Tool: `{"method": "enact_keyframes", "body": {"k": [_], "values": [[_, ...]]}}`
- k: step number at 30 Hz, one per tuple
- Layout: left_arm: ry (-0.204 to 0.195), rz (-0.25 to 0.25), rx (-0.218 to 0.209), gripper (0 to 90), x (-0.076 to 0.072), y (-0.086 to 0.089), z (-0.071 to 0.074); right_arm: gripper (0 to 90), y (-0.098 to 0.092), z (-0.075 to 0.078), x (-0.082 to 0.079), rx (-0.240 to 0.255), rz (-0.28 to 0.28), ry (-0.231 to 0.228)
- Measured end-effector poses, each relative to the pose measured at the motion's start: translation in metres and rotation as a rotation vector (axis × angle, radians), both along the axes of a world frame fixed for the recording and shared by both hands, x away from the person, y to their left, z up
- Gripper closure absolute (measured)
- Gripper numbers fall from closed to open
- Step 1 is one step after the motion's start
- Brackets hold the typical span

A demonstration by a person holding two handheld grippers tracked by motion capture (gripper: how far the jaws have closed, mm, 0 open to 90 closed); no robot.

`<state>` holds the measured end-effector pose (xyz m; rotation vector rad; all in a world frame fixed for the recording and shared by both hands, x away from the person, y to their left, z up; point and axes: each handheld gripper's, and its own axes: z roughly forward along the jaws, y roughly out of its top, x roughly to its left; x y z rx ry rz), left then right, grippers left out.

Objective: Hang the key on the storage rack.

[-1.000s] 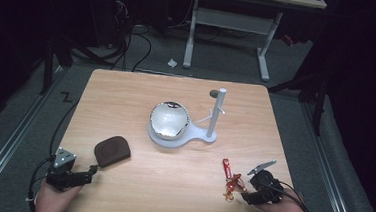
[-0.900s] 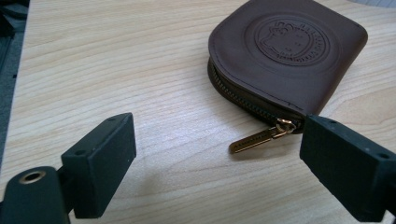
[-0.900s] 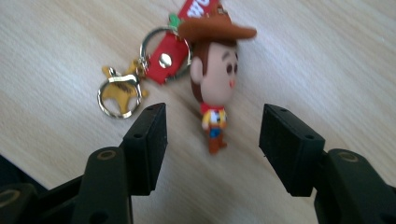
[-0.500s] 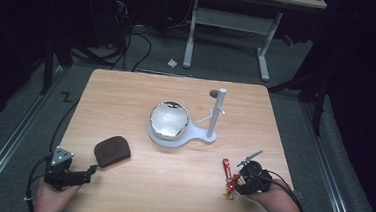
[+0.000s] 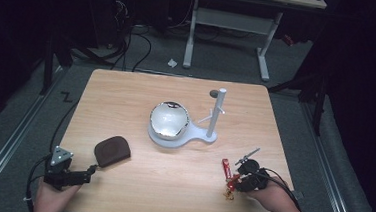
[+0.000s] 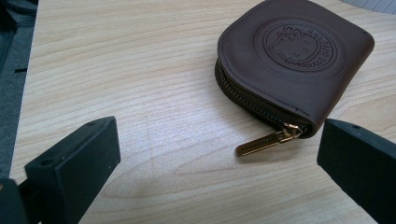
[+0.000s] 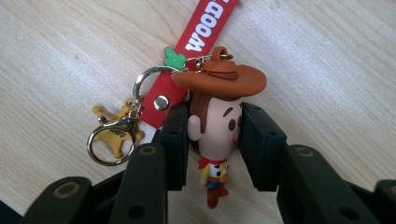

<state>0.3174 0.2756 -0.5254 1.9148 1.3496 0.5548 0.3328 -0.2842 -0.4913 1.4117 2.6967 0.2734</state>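
A cowboy-figure keychain [image 5: 228,177] with a red strap [image 7: 198,51] and a gold star charm [image 7: 114,133] lies near the table's front right. My right gripper [image 7: 215,140] has just been closing. Its pads now press both sides of the figure's head [image 7: 219,121], and in the high view this gripper [image 5: 236,179] points left at the keychain. A brown leather zip pouch [image 6: 294,60] lies at the front left [image 5: 112,151]. My left gripper [image 6: 215,158] stands open just short of the pouch's gold zip pull [image 6: 266,142], with nothing between its jaws; the high view shows it [image 5: 87,171] beside the pouch.
A shiny metal bowl [image 5: 169,119] rests on a white base [image 5: 200,136] with an upright post [image 5: 217,110] at the table's middle. A small dark object [image 5: 212,93] lies behind the post. The wooden table [image 5: 126,96] ends close to both hands at the front.
The right gripper slid left to the keychain and closed on the figure's head. The left hand and the pouch stayed where they were.
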Motion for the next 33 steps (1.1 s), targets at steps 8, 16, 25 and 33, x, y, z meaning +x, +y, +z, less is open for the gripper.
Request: {"method": "enact_keyframes", "body": {"k": [8,16,25,33], "values": [[0.006,-0.006,0.000,0.0,0.000,0.001,-0.002,66.7,0.000,0.003,0.000,0.005,0.000,0.012],[-0.020,-0.023,-0.019,0.9,-0.001,0.000,-0.001,66.8,0.000,0.019,-0.004,0.022,0.014,0.021],[-0.022,-0.033,-0.031,1.3,-0.001,0.000,-0.002,66.8,-0.001,0.040,-0.014,0.045,0.013,0.030],[-0.018,-0.044,-0.030,1.7,-0.001,-0.001,-0.002,66.8,-0.007,0.059,-0.019,0.056,0.017,0.019]]}}
